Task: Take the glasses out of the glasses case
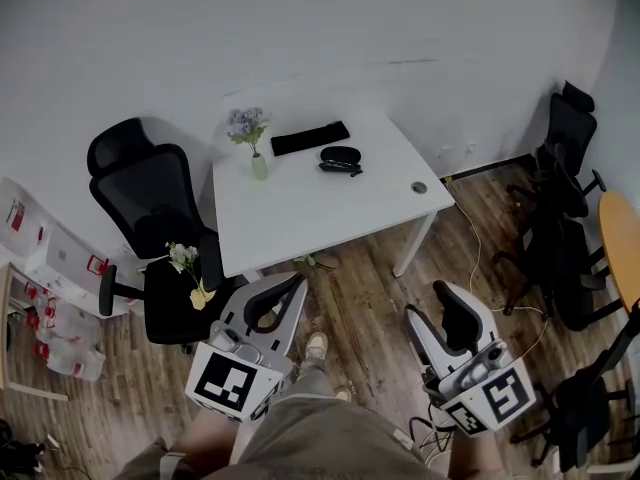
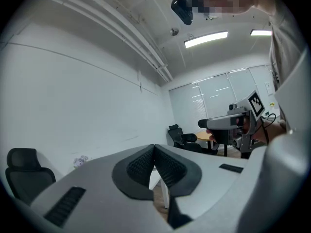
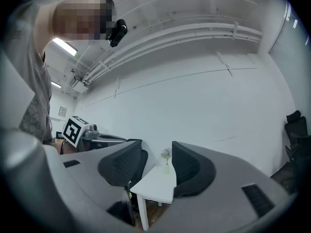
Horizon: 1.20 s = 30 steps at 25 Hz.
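Note:
A dark glasses case (image 1: 340, 154) lies near the far right of the white table (image 1: 300, 218), with a small dark item (image 1: 342, 168) right in front of it; I cannot tell if that is the glasses. Both grippers are held low over the floor, well short of the table. My left gripper (image 1: 297, 284) (image 2: 154, 147) is shut, its pads meeting at the tips with nothing between them. My right gripper (image 1: 447, 298) (image 3: 158, 155) is open and empty; the table (image 3: 156, 184) shows through its gap.
A vase of purple flowers (image 1: 256, 148) (image 3: 166, 160) and a long black pouch (image 1: 310, 138) sit on the table's far side. A black office chair (image 1: 150, 208) with a flower (image 1: 188, 268) stands left, more chairs (image 1: 560, 198) and a round wooden table (image 1: 622, 248) right. Cables cross the wooden floor (image 1: 480, 258).

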Motion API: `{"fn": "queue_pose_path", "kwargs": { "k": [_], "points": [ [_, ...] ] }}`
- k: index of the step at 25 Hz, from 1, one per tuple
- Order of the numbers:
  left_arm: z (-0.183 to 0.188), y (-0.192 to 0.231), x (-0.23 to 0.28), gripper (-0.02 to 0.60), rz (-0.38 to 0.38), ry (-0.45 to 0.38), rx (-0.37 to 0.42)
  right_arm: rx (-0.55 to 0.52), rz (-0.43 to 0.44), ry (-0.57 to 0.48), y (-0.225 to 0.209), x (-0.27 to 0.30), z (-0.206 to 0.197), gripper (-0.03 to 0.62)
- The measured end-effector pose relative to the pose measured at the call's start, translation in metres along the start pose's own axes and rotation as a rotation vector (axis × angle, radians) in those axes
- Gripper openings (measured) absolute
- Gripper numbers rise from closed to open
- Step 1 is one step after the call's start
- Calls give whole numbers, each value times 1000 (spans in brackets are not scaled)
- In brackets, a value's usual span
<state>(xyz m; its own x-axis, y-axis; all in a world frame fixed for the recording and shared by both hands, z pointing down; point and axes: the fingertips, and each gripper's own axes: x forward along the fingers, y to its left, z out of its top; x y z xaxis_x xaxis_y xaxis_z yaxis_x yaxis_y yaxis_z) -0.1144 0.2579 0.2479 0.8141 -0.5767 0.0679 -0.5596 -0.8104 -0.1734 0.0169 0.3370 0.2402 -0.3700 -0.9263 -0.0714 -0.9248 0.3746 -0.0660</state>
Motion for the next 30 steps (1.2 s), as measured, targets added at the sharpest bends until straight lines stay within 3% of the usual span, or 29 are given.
{"fn": "queue_pose_path", "kwargs": {
  "k": [5, 13, 30],
  "points": [
    [-10, 9, 14, 17, 2, 22, -63, -3, 3, 15, -11, 17, -9, 198],
    [-29, 42, 61, 17, -3, 19, -34, -5, -20, 65, -54, 55, -30, 198],
    [-66, 170, 211, 17, -64, 108, -98, 25, -38, 226, -167, 227, -73, 199]
  ]
}}
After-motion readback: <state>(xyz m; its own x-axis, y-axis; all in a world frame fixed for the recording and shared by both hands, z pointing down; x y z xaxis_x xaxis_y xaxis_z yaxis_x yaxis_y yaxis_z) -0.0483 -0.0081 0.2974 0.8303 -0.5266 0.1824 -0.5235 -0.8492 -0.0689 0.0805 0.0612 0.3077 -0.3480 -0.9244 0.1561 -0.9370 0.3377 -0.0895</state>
